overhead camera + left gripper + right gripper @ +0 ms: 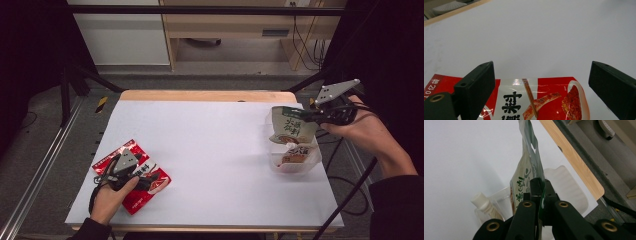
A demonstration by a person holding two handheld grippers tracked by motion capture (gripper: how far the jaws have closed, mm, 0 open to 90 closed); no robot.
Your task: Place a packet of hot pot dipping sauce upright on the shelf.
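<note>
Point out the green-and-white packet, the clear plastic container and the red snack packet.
green-and-white packet (290, 127): high view, printed front face.
clear plastic container (310, 161): high view, right wall.
red snack packet (554, 98): left gripper view, printed front.

The high view looks forward and down over the whole white-covered counter (210, 150). The left gripper view sits close above the red printed snack packet (544, 100), at 8 o'clock; the right gripper view hugs the green-and-white pouch (529, 170), at 2 o'clock.
</note>
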